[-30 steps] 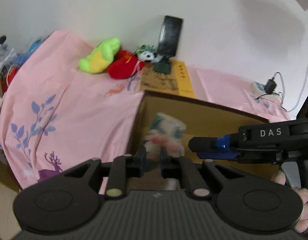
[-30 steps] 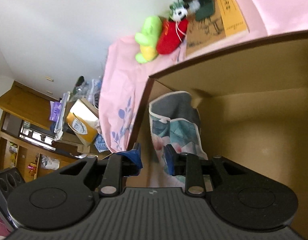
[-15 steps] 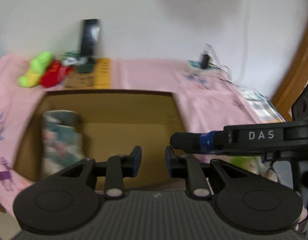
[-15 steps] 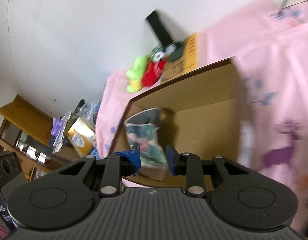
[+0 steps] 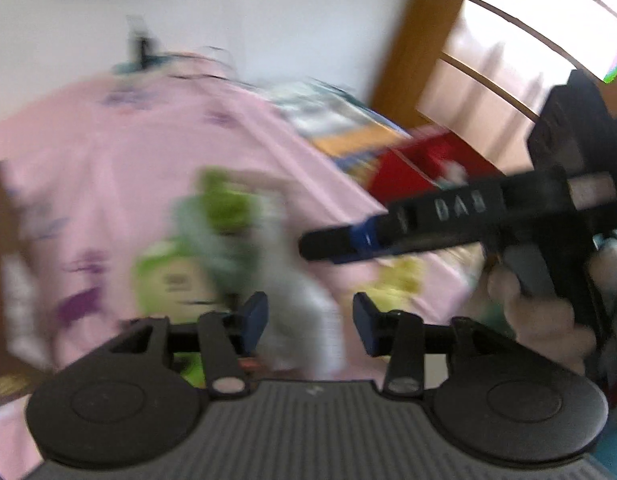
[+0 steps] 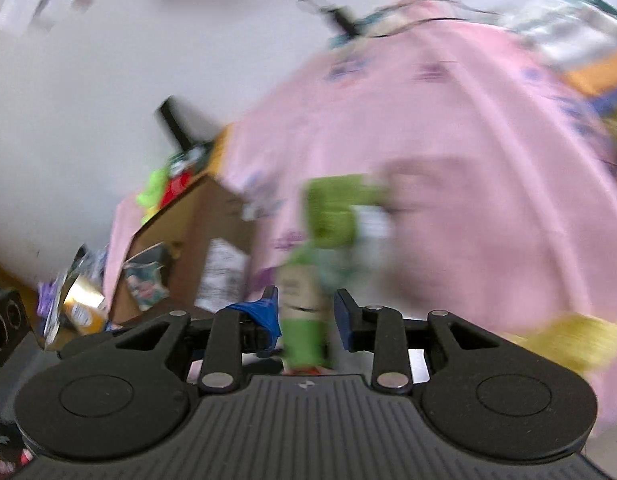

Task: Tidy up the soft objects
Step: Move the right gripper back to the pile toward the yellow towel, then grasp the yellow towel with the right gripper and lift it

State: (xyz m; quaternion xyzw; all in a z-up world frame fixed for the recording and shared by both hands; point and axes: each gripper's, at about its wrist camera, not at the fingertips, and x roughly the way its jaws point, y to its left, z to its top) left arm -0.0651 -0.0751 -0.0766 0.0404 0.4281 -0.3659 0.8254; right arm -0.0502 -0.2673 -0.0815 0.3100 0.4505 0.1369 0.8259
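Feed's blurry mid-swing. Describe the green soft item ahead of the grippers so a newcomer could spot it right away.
Start from the pink cloth covering the surface, right of the open cardboard box. On that cloth, straight ahead of the right gripper, lies the green soft item, blurred by motion. Unlike the small green and red plush toys far back beside the box, it is green mixed with white and pale teal.

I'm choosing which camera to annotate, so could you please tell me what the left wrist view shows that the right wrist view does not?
Only the left wrist view shows the right gripper from the side, the red box and the wooden window frame. Only the right wrist view shows the brown cardboard box with the floral fabric item inside. Both show the pink patterned cloth and the blurred green soft item ahead of open jaws.
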